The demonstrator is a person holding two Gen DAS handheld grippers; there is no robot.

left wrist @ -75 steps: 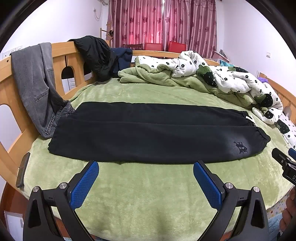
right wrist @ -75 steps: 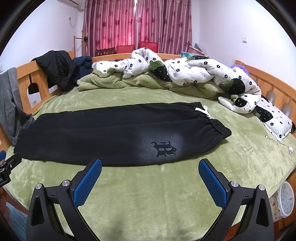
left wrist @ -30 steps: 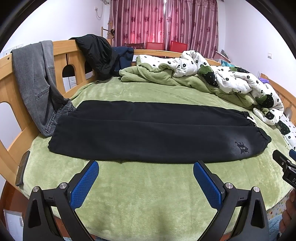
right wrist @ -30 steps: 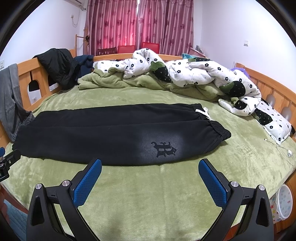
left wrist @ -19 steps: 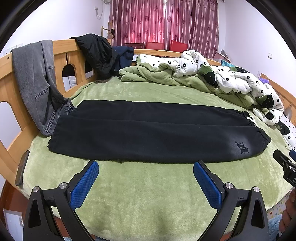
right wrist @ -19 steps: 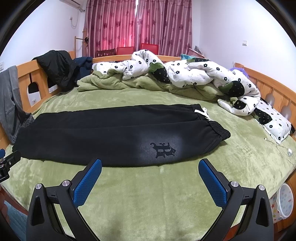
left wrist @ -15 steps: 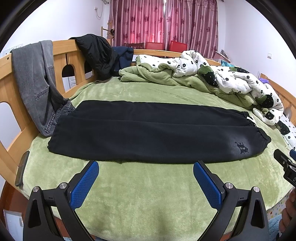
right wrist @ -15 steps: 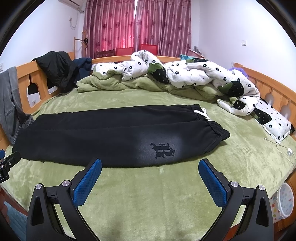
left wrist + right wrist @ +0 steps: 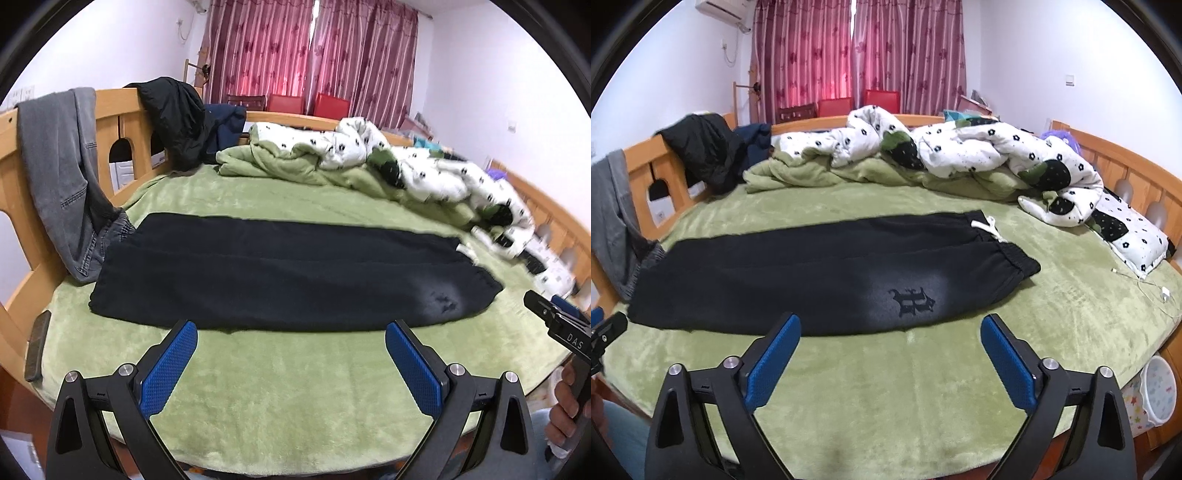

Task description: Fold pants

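Note:
Black pants (image 9: 288,273) lie flat on the green bed, folded lengthwise, leg on leg, hems at the left and waistband at the right. In the right wrist view the pants (image 9: 812,273) show a dark logo (image 9: 911,301) and a white drawstring (image 9: 988,227) at the waist. My left gripper (image 9: 290,343) is open and empty, just short of the pants' near edge. My right gripper (image 9: 890,336) is open and empty, near the logo end of the near edge. The right gripper also shows at the right edge of the left wrist view (image 9: 554,325).
A rumpled white and green quilt (image 9: 942,158) lies along the far side of the bed. Grey jeans (image 9: 62,173) and a black jacket (image 9: 177,122) hang on the wooden rail at the left. A pillow (image 9: 1126,229) and a charger cable (image 9: 1145,284) lie at the right.
Both grippers have moved slightly closer to the pants' near edge, and the left view has swung a little. The pants have not moved. Both grippers stay open.

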